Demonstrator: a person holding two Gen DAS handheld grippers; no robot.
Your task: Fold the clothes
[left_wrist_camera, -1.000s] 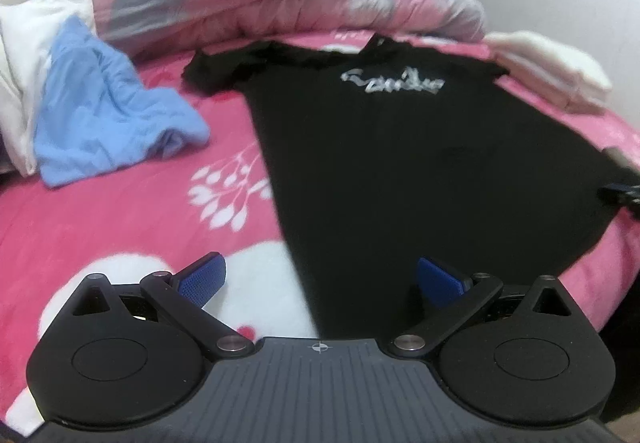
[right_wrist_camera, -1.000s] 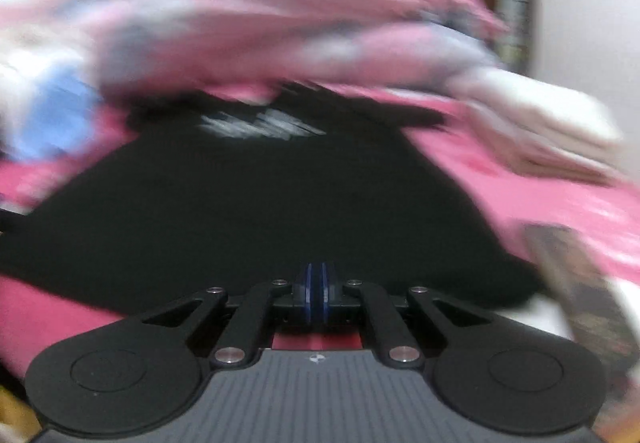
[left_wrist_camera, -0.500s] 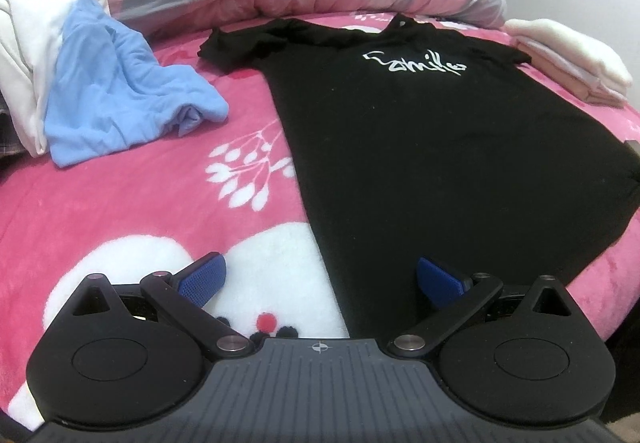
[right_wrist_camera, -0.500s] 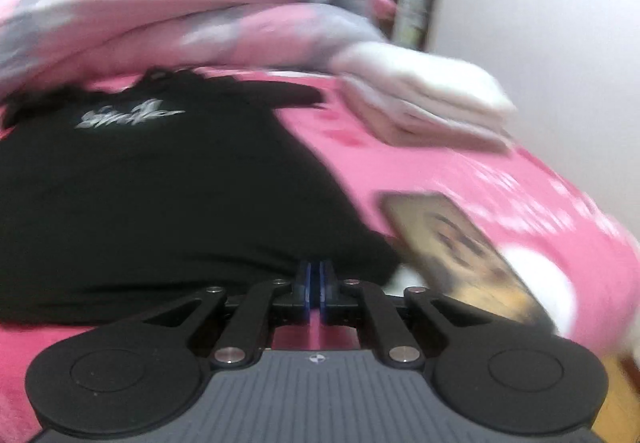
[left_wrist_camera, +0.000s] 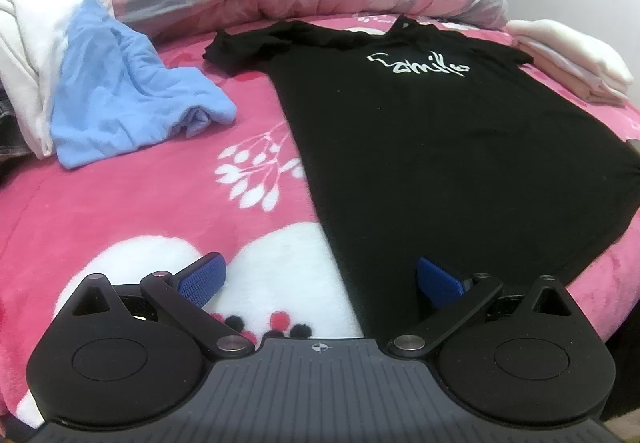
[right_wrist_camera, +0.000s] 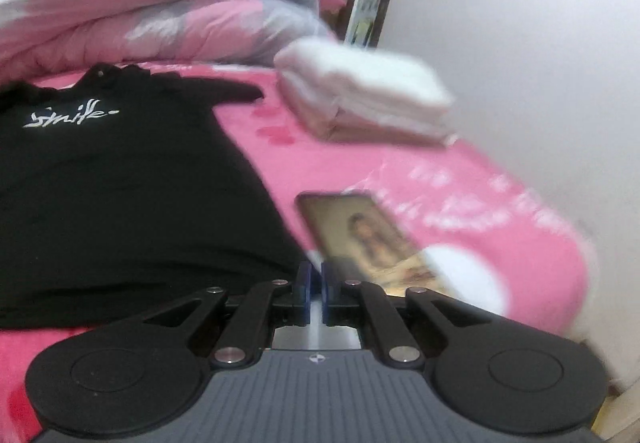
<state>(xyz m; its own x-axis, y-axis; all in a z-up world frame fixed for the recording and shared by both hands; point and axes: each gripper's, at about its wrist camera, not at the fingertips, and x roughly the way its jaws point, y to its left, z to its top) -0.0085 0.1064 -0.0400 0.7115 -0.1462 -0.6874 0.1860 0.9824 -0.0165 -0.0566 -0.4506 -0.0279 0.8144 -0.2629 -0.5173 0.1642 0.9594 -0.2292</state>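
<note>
We saw a blue garment [left_wrist_camera: 120, 91] crumpled left, bare pink bed [left_wrist_camera: 140, 203] beside it, then the black T-shirt [left_wrist_camera: 440, 147] spread flat, its hem at the bed's near edge. Our left gripper [left_wrist_camera: 320, 279] hovered with jaws spread wide and empty; our right gripper [right_wrist_camera: 315, 283] had jaws nearly pressed together, pinching nothing, beside a phone [right_wrist_camera: 360, 239] and folded stack [right_wrist_camera: 360, 99].

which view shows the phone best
The right wrist view: the phone lies face up on the pink blanket, just right of the black t-shirt, its lit screen visible though blurred. The left wrist view shows at most a sliver at the right edge.
</note>
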